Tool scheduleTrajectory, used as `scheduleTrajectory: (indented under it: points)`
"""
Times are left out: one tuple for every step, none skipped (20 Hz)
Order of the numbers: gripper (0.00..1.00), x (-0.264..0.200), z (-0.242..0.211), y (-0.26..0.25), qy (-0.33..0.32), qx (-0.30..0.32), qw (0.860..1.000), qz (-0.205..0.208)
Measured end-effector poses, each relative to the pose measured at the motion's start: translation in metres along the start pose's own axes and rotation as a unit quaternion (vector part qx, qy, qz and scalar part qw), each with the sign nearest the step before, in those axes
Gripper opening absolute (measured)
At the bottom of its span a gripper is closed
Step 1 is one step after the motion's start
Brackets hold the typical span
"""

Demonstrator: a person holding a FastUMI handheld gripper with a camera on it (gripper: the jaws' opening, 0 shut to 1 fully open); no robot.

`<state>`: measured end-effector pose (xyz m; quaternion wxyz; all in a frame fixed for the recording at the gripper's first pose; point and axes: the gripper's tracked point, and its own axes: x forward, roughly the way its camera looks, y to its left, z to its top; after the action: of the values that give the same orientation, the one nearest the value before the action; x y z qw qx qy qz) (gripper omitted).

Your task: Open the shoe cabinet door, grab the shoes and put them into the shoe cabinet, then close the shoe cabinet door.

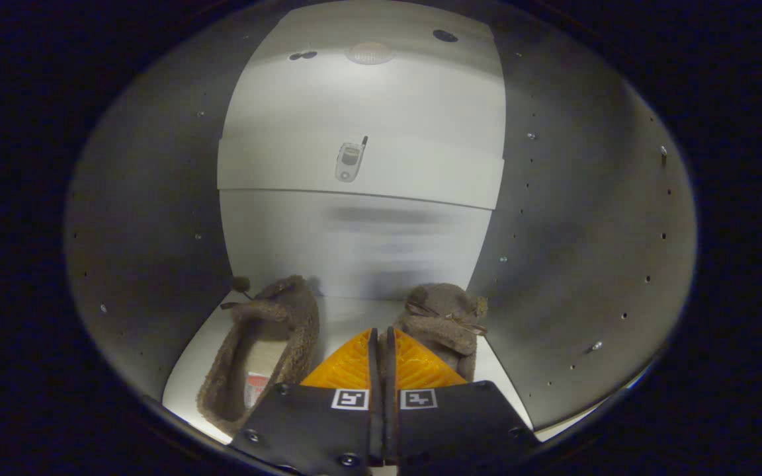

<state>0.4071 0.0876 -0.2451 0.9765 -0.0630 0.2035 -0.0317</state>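
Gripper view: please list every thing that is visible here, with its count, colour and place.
slippers: two, brown and fuzzy, on the cabinet floor, one to each side of the fingers, toes towards the back.
shelf: one, white, above the slippers.
phone-like item: one, grey, at the shelf's front, too small to tell more.
cabinet side walls: two, grey, with rows of small holes.
gripper: one, fingers closed together, holding nothing, between the slippers.

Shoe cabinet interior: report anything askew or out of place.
The two slippers sit unevenly on the cabinet floor. The left slipper lies lengthwise, opening up; the right slipper sits further back, turned slightly, partly hidden behind the gripper, whose fingers are closed together on nothing. No damage visible.
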Motion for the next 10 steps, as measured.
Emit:
scheduleTrajectory:
  points:
    - [0.05, -0.0019, 0.0009, -0.0003, 0.000, 0.008, 1.000, 0.000]
    - [0.05, -0.0067, 0.0031, -0.0016, -0.003, 0.016, 1.000, -0.001]
    - [0.07, -0.0002, 0.0012, -0.0013, -0.002, 0.022, 1.000, -0.001]
    - [0.09, -0.0057, 0.0022, -0.0048, -0.002, 0.027, 1.000, -0.004]
    - [0.11, -0.0068, 0.0016, -0.0053, 0.000, 0.029, 1.000, -0.003]
    - [0.13, -0.0067, 0.0018, -0.0061, -0.001, 0.030, 1.000, -0.004]
    - [0.13, -0.0069, 0.0023, -0.0061, -0.002, 0.030, 1.000, -0.004]
    - [0.13, -0.0081, 0.0016, -0.0077, 0.001, 0.030, 1.000, -0.008]
    - [0.25, -0.0075, -0.0012, -0.0079, 0.005, 0.030, 1.000, -0.008]
    - [0.27, -0.0082, -0.0028, -0.0080, 0.009, 0.030, 0.999, -0.008]
